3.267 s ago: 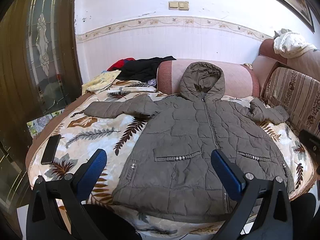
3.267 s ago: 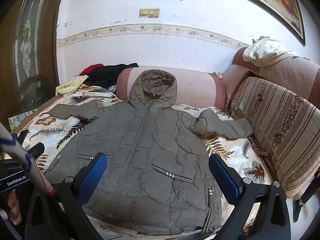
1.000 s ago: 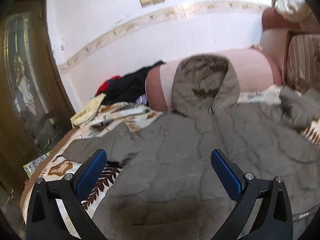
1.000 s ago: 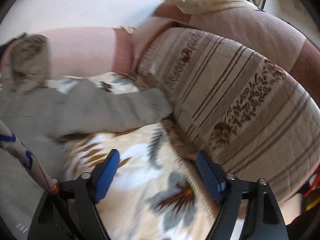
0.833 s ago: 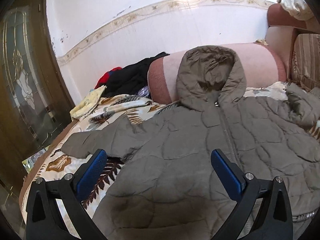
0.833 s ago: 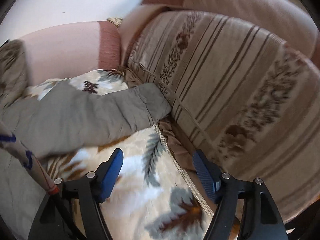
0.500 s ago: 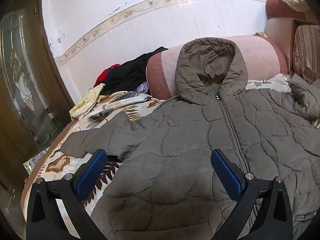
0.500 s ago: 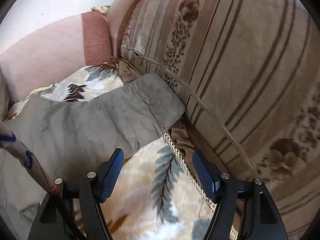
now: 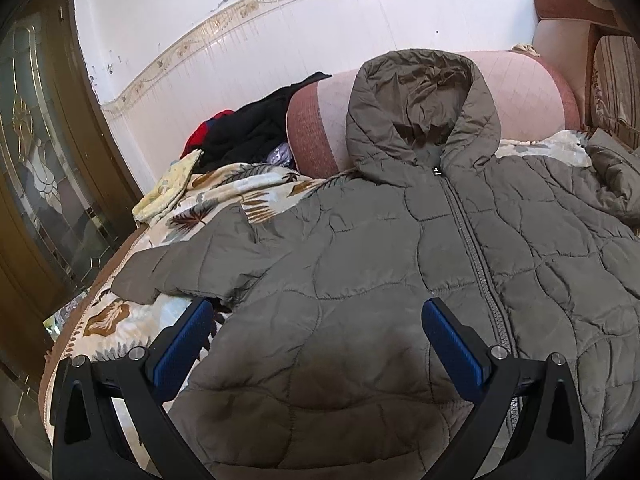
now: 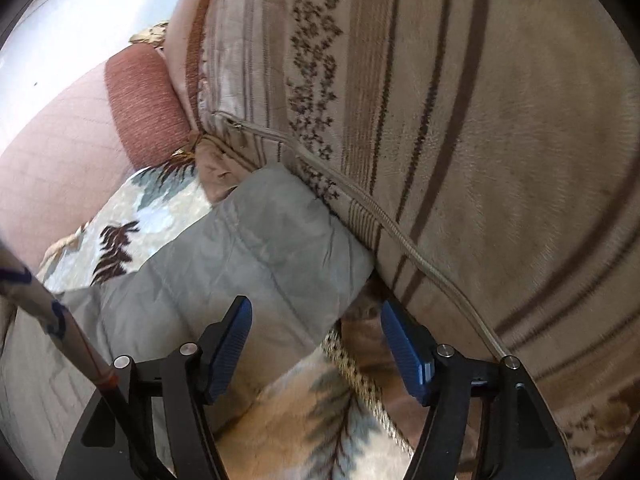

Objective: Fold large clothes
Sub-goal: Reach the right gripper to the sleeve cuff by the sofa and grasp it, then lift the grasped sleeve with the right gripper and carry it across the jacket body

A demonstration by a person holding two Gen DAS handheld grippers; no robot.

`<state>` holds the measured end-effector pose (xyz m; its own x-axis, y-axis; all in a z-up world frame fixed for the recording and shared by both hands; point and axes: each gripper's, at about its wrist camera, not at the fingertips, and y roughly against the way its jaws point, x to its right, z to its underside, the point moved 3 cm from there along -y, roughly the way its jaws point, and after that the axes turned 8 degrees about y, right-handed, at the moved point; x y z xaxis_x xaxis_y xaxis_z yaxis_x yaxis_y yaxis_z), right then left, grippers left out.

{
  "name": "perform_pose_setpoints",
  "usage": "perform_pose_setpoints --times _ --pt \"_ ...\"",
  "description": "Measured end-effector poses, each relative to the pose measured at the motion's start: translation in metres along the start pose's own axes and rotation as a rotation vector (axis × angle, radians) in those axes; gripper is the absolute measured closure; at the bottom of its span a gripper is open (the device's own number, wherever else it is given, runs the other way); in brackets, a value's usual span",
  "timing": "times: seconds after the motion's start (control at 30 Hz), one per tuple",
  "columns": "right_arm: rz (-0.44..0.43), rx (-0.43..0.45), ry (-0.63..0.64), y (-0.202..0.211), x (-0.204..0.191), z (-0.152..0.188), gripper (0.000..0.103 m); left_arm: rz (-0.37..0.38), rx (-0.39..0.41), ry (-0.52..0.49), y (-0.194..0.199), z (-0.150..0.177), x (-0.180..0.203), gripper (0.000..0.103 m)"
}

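olive quilted hooded jacket (image 9: 400, 248) spread front-up on a leaf-print bedspread (image 9: 224, 196), zipper closed, hood propped against a pink bolster (image 9: 532, 88). one sleeve (image 9: 192, 264) lies out toward the dark wooden door (image 9: 36, 184).

left gripper (image 9: 316, 336) above the jacket's lower chest — jaws wide apart, nothing between them.

right gripper (image 10: 316, 340) over the other sleeve's cuff (image 10: 288, 240), which is pressed against a striped sofa cushion (image 10: 480, 120) — jaws have just been closing, apart, pads not yet on the fabric.

dark and red clothes (image 9: 244, 128) heaped by the wall.
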<state>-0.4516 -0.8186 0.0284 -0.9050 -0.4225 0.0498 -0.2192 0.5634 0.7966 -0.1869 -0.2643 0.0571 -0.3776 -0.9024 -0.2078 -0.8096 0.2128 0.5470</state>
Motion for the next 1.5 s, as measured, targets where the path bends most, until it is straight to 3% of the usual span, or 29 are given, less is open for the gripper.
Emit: perform_pose_setpoints --times 0.4,0.47,0.53,0.97,1.2,1.5 --pt "-0.002 -0.04 0.003 -0.047 -0.002 -0.008 0.052 -0.001 -0.036 -0.009 -0.013 0.006 0.007 0.0" --pt "-0.003 -0.023 0.01 -0.043 0.001 -0.008 0.072 -0.001 -0.034 -0.01 -0.013 0.005 0.007 0.0" --pt "-0.018 0.008 0.004 -0.035 0.002 -0.011 0.08 0.002 -0.035 -0.006 -0.013 0.005 0.007 0.0" --pt "-0.129 0.157 0.092 0.096 -0.024 -0.03 0.089 0.01 -0.012 0.028 0.001 -0.002 -0.005 0.0" --pt "-0.202 0.239 0.167 0.18 -0.07 -0.041 0.09 0.016 0.002 0.065 0.009 -0.007 -0.018 0.0" --pt "-0.307 0.293 0.289 0.253 -0.149 -0.027 0.091 0.007 0.02 0.117 0.019 -0.014 -0.046 0.0"
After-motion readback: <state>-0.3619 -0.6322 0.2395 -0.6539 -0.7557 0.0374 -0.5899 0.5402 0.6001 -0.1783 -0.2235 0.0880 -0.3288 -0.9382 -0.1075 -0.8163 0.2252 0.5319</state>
